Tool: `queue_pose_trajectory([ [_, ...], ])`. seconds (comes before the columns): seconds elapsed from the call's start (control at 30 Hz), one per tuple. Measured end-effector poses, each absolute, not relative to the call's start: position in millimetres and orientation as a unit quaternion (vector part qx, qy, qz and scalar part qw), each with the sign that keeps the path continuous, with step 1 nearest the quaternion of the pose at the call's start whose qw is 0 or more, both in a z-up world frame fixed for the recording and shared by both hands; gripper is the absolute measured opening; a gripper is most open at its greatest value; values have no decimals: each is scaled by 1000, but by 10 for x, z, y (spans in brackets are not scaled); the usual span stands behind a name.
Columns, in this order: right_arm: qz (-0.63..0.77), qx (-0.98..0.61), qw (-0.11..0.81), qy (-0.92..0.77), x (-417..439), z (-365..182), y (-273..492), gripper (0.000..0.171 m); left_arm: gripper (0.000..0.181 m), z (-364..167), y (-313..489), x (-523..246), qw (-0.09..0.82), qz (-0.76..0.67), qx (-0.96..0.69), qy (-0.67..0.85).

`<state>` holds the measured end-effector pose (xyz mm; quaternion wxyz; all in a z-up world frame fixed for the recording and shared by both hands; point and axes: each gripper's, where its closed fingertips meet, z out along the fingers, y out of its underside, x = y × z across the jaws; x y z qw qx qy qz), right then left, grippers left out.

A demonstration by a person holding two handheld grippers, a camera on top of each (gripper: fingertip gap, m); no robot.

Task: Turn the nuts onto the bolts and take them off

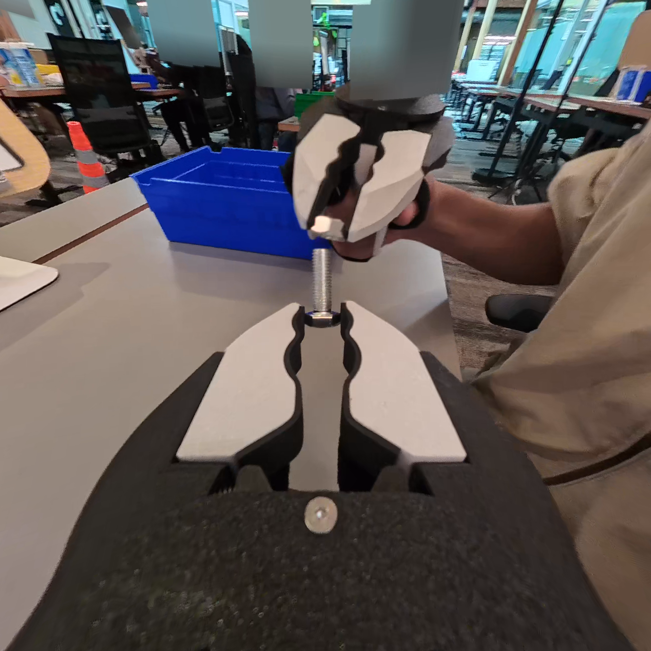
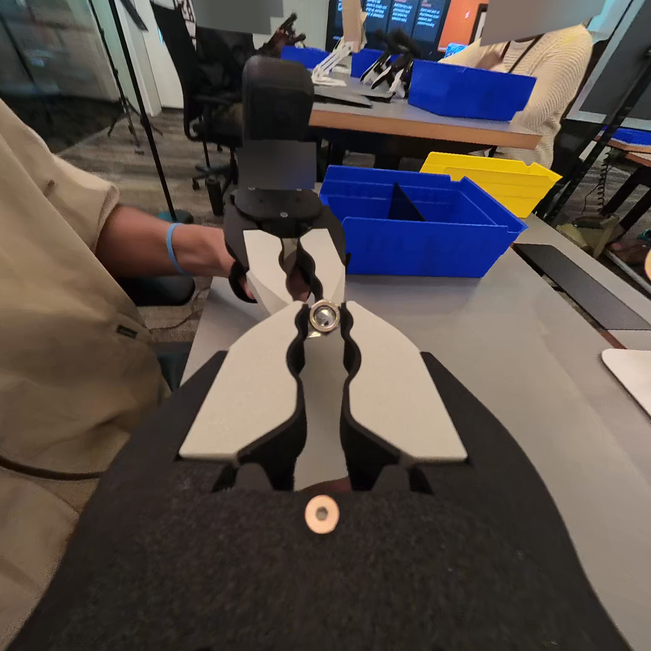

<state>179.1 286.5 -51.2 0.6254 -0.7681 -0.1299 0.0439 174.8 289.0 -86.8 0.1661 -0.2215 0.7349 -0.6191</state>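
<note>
The left gripper (image 1: pixel 322 314) clenches the bolt (image 1: pixel 322 281) by its head, shank upright in front of the blue bin (image 1: pixel 218 208). The right gripper (image 2: pixel 324 317) pinches the nut (image 2: pixel 324 316) just above the shank's tip. To start the thread well, I would centre the nut's bore over the tip, keep it level, and turn gently.

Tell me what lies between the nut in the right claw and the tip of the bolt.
Nothing. In the left wrist view the stretch from nut down to bolt tip shows only the blue bin behind.
</note>
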Motion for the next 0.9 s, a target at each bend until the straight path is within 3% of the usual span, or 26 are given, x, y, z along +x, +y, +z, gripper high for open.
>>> queue_pose_trajectory([
  [0.37, 70, -784, 579, -213, 1667, -539, 2883, 17, 19, -838, 2829, 1652, 124, -614, -183, 758],
  [0.53, 85, -783, 590, -176, 1753, -538, 2907, 17, 19, -821, 2881, 1746, 187, -593, -197, 758],
  [0.77, 135, -771, 618, -77, 1821, -540, 2926, 17, 19, -846, 2916, 1864, 348, -507, -215, 759],
  [0.9, 133, -781, 610, -24, 1833, -591, 2929, 17, 19, -891, 2926, 1862, 349, -504, -233, 755],
])
